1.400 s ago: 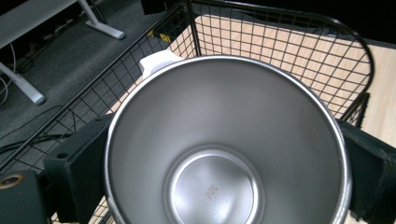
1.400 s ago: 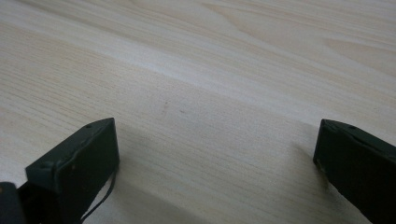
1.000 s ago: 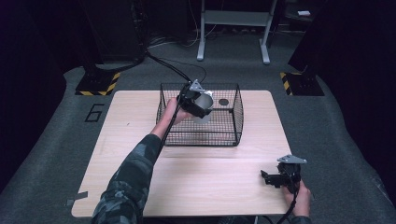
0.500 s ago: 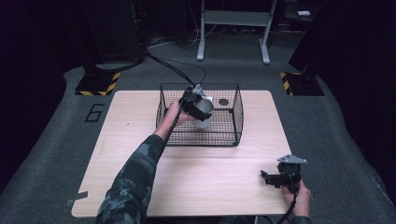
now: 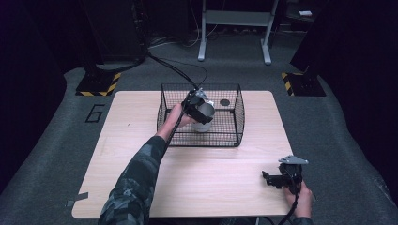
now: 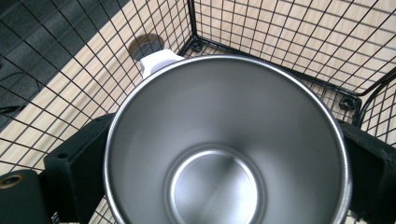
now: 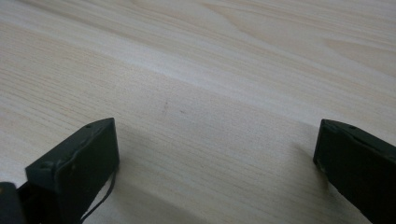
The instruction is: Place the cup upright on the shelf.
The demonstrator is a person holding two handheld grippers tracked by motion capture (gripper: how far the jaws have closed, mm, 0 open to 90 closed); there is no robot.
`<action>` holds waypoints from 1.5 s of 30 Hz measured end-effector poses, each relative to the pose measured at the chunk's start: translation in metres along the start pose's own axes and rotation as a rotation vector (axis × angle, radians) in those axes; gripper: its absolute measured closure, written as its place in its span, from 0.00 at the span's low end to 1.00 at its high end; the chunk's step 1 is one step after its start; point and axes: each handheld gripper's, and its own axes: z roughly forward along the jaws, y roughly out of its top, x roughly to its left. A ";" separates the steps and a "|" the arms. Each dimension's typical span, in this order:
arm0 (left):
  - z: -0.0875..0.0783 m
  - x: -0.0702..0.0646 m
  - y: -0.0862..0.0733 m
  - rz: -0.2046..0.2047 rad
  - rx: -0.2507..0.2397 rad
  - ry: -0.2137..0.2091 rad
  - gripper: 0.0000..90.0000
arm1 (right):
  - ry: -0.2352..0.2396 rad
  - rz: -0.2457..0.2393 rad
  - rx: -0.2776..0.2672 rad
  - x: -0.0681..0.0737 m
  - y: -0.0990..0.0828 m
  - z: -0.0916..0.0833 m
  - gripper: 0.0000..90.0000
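The left gripper [image 5: 201, 107] has its fingers clamped around a shiny steel cup with a white handle [image 6: 226, 140], held inside the black wire basket [image 5: 237, 115] at mid-frame; releasing seems left. At lower right, the right gripper [image 5: 280, 178] rests, fingers apart, on the pale wooden worktop [image 5: 211, 183].

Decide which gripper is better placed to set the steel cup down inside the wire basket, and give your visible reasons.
Left. The left gripper already clasps the steel cup within the wire basket. The right gripper is open near the table's front corner, away from the basket.
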 end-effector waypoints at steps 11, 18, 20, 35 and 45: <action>0.007 0.002 -0.003 -0.005 0.028 -0.012 0.07 | 0.000 -0.004 0.002 0.000 0.000 0.000 0.00; 0.007 0.002 -0.004 -0.009 0.056 -0.029 0.06 | 0.000 -0.005 0.001 0.000 0.000 0.000 0.00; 0.006 0.003 -0.005 -0.018 0.066 -0.034 0.06 | 0.000 -0.001 0.003 0.000 0.000 0.000 0.00; 0.004 0.003 -0.008 -0.018 0.075 -0.023 0.06 | 0.000 -0.004 0.002 0.000 0.000 0.000 0.00; 0.002 0.002 -0.008 -0.023 0.075 -0.028 0.05 | 0.000 -0.004 0.002 0.000 0.000 0.000 0.00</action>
